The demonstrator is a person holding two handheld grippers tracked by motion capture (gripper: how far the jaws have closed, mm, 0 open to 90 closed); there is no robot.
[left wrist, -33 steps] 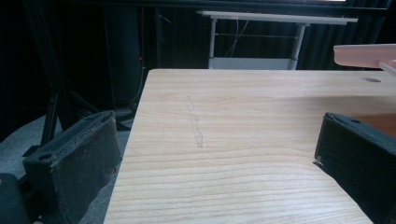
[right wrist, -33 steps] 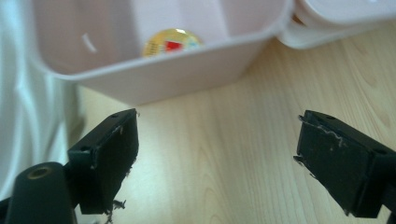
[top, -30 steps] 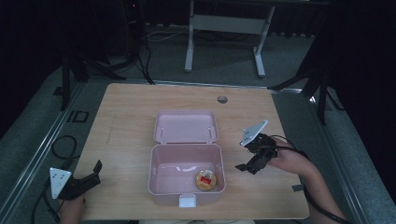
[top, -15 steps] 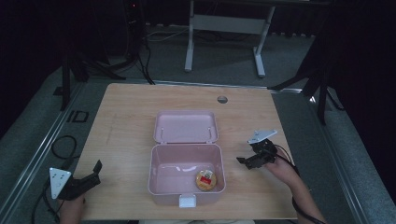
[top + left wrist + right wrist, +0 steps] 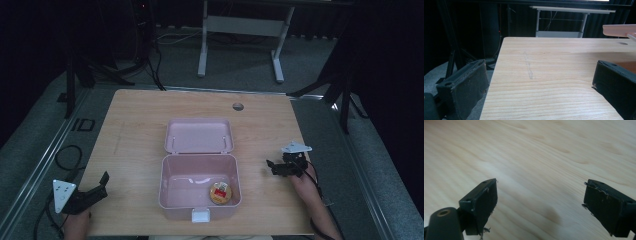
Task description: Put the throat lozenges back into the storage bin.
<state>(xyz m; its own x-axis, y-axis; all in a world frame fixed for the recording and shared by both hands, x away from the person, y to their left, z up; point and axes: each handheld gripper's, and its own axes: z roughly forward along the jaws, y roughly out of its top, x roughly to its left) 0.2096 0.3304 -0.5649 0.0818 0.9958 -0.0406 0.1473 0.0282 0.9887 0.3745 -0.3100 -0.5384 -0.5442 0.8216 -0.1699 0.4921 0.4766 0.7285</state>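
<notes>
A pink box (image 5: 199, 185) sits mid-table with its hinged lid (image 5: 199, 135) flung open and lying flat on the wood behind it, a white latch at the front wall. Inside, in the front right corner, rests a round orange snack (image 5: 221, 193) with a red label.

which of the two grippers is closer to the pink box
The right gripper, open over bare wood just past the open pink plastic box's right wall. The left gripper, also open, sits farther off by the wooden table's near-left corner.
</notes>
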